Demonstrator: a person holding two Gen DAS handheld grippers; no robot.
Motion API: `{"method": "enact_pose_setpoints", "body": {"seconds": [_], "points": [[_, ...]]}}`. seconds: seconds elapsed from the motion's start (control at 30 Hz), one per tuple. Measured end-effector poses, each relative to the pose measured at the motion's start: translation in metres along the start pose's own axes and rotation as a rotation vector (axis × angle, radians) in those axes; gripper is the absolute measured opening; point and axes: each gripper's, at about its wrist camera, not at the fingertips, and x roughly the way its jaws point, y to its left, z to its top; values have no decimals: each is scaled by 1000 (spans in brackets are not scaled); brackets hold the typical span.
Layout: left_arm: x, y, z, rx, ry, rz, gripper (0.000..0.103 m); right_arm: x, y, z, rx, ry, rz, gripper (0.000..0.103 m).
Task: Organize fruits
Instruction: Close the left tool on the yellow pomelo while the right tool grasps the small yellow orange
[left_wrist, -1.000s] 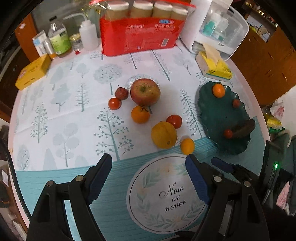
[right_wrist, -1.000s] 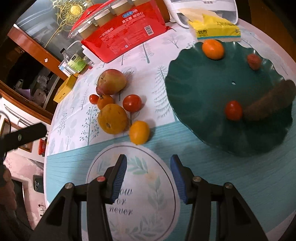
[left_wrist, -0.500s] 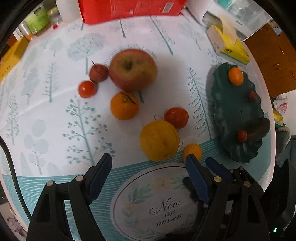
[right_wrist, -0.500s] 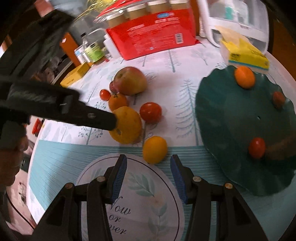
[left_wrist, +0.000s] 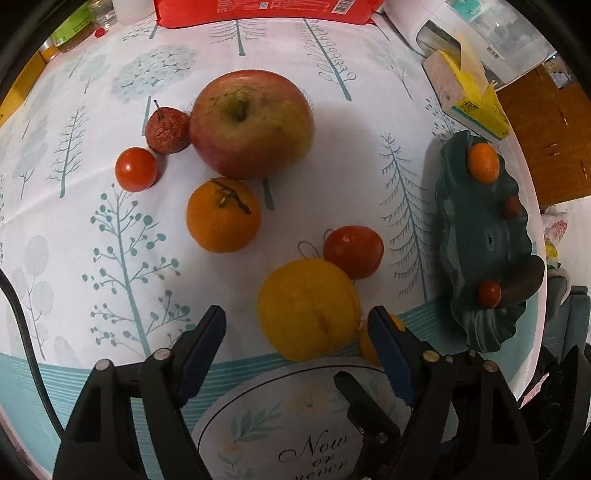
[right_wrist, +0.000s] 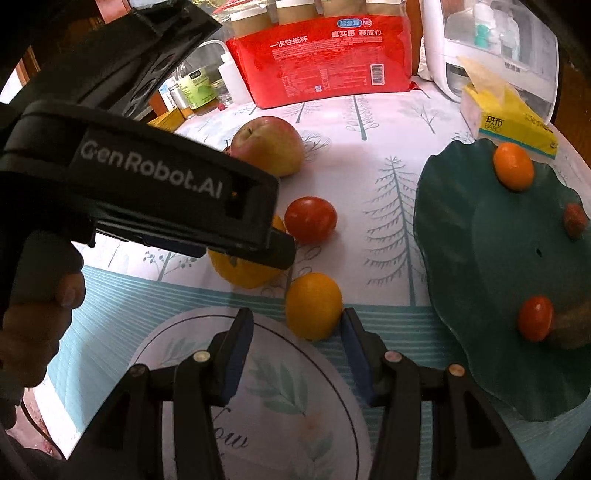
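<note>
My left gripper (left_wrist: 295, 325) is open, its jaws either side of a large yellow fruit (left_wrist: 308, 308), not closed on it. Beyond lie a tomato (left_wrist: 353, 251), a tangerine (left_wrist: 222, 215), an apple (left_wrist: 252, 123), a small wrinkled red fruit (left_wrist: 167, 130) and a cherry tomato (left_wrist: 135, 169). My right gripper (right_wrist: 295, 328) is open, with a small yellow-orange fruit (right_wrist: 313, 305) just in front between the fingertips. The left gripper's body (right_wrist: 147, 192) crosses the right wrist view above the yellow fruit (right_wrist: 243, 273). The green leaf plate (right_wrist: 480, 280) holds several small fruits.
A red pack of paper cups (right_wrist: 325, 55), bottles (right_wrist: 199, 90), a yellow tissue box (right_wrist: 509, 118) and a white appliance (right_wrist: 491, 48) stand at the back. A round "Now or never" mat (left_wrist: 295, 424) lies under both grippers. The plate (left_wrist: 480, 240) is near the table's right edge.
Both grippers moved forward toward the fruits. The left gripper now straddles the large yellow fruit; the right has closed in on the small yellow-orange fruit. Both stay open.
</note>
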Motion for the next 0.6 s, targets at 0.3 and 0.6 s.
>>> {"method": "enact_pose_setpoints", "body": {"seconds": [0.3,0.6], "points": [[6,-3,5,15,-30,-40,50,4,-2,2,-16,-24,1,32],[-7,2,-7,-8,-44,-23,48,-8,8,3,-47,-40,14,31]]}}
